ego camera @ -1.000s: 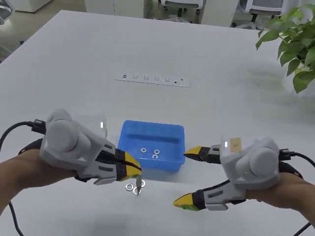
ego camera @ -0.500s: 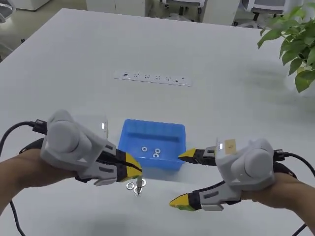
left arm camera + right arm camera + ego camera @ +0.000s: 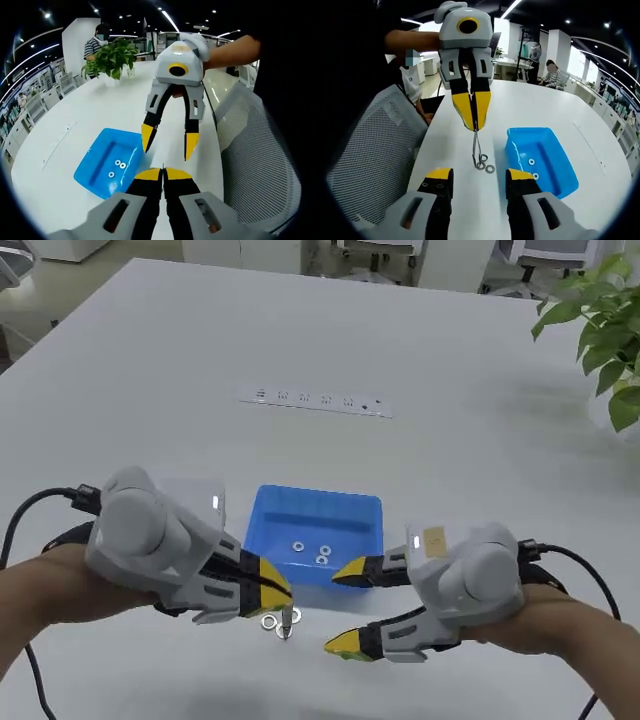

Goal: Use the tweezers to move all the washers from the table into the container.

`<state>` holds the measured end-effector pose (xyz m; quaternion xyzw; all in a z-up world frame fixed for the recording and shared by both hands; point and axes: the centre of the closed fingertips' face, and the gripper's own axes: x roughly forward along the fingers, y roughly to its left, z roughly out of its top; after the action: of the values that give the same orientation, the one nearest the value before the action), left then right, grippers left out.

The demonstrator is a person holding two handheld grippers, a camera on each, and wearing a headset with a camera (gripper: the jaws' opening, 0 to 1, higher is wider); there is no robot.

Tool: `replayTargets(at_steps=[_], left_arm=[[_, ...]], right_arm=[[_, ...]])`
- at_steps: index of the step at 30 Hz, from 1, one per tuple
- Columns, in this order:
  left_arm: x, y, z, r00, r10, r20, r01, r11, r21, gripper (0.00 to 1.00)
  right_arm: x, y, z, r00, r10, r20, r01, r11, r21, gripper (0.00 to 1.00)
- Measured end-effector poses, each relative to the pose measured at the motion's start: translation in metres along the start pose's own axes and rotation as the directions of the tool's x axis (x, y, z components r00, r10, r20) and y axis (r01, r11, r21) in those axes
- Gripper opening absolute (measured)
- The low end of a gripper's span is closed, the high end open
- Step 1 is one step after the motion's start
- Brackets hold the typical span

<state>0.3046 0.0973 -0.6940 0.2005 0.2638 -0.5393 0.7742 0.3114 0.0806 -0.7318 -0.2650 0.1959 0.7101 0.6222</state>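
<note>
Loose washers (image 3: 268, 621) (image 3: 490, 169): a small cluster on the white table (image 3: 450, 440), just in front of the near wall of the blue container (image 3: 318, 508) (image 3: 547, 135) (image 3: 95, 165) and outside it. From the right gripper view the cluster reads as about three rings lying flat and close together; the exact count is uncertain.

Tweezers (image 3: 476, 145) (image 3: 285, 623): tips point down into the cluster. I cannot tell whether a washer is pinched.

Left gripper (image 3: 280, 590) (image 3: 475, 125) (image 3: 162, 172): jaws pressed together on the upper end of the tweezers, yellow tips meeting.

Contained washers (image 3: 298, 547) (image 3: 117, 162) (image 3: 531, 161): three lie flat on the container floor, near its middle.

Right gripper (image 3: 335, 610) (image 3: 167, 150) (image 3: 480, 175): jaws spread wide, nothing between them. It is held off the table beside the container's near right corner, facing the left gripper across the cluster.

Surroundings: power strip (image 3: 315, 400) further back on the table, well apart from the container. Potted plant (image 3: 610, 330) (image 3: 110, 57) at the far right edge. Mesh chair (image 3: 370, 150) (image 3: 250, 150) at the table's near side.
</note>
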Motion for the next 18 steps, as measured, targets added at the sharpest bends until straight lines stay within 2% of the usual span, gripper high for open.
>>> replayTargets(at_steps=[8, 18], left_arm=[[0.000, -0.001, 0.001, 1.0000, -0.008, -0.005, 0.008, 1.000, 0.006, 0.05], [-0.001, -0.002, 0.000, 0.9998, -0.016, -0.011, 0.016, 1.000, 0.007, 0.05]], right_arm=[[0.011, -0.001, 0.004, 0.9993, 0.034, -0.014, -0.034, 0.999, -0.042, 0.36], [0.023, -0.001, 0.007, 0.9984, 0.053, -0.018, -0.054, 0.996, -0.069, 0.31]])
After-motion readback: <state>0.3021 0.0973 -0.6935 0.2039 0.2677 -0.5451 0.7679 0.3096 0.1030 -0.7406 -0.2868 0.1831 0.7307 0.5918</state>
